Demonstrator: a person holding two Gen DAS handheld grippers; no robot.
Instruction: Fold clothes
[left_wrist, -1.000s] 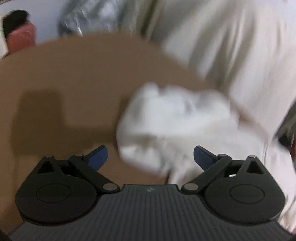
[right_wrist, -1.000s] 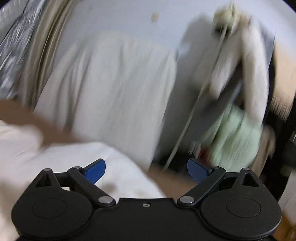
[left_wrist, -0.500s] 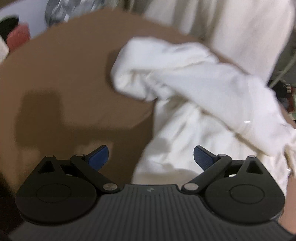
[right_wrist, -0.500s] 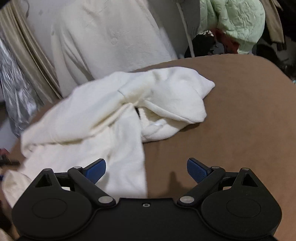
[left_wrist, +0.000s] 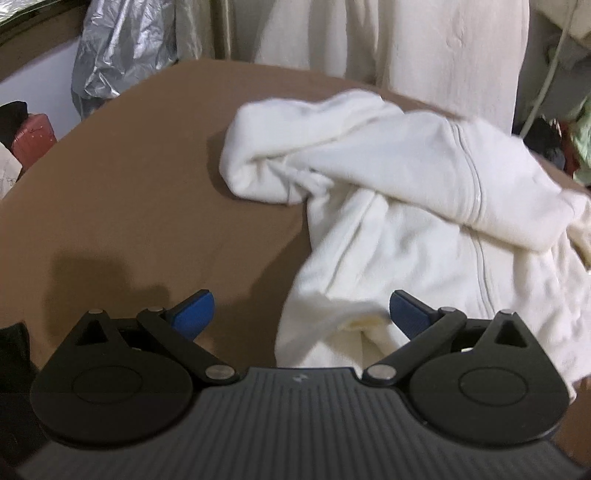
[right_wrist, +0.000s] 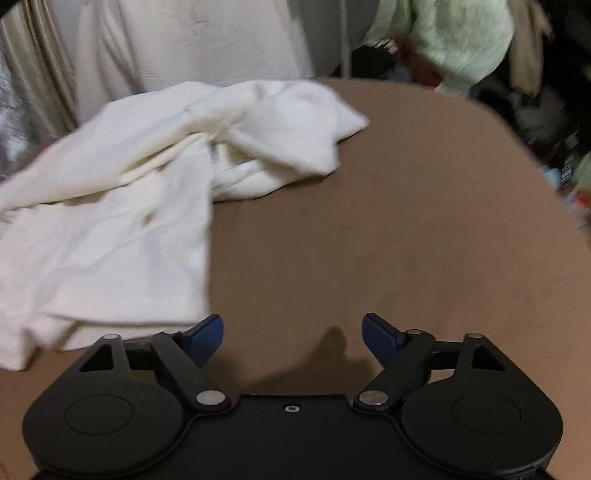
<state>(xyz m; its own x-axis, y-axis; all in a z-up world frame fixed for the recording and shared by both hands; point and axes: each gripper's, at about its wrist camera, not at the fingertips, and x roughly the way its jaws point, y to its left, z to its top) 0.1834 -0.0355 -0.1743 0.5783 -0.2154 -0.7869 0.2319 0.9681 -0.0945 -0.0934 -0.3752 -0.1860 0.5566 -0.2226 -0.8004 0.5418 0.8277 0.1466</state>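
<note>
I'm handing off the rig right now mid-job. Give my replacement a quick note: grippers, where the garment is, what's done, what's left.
Left gripper: open, empty, garment edge between its fingers, not pinched.
Right gripper: open, empty, jaws have just been closing a little, over bare brown table; its left finger sits at the garment's edge.
White sweatshirt: crumpled on the table, a sleeve thrown across the body.
Done: no folds yet.
Left: spread it flat, then fold.

One crumpled white garment (left_wrist: 388, 192) lies on one brown counter (left_wrist: 129, 192). Behind the counter: one silver plastic bag (left_wrist: 122, 48), one pale hanging garment (left_wrist: 443, 48), one pink suitcase (left_wrist: 33, 142) at its far left, and one green garment (right_wrist: 450, 40).
</note>
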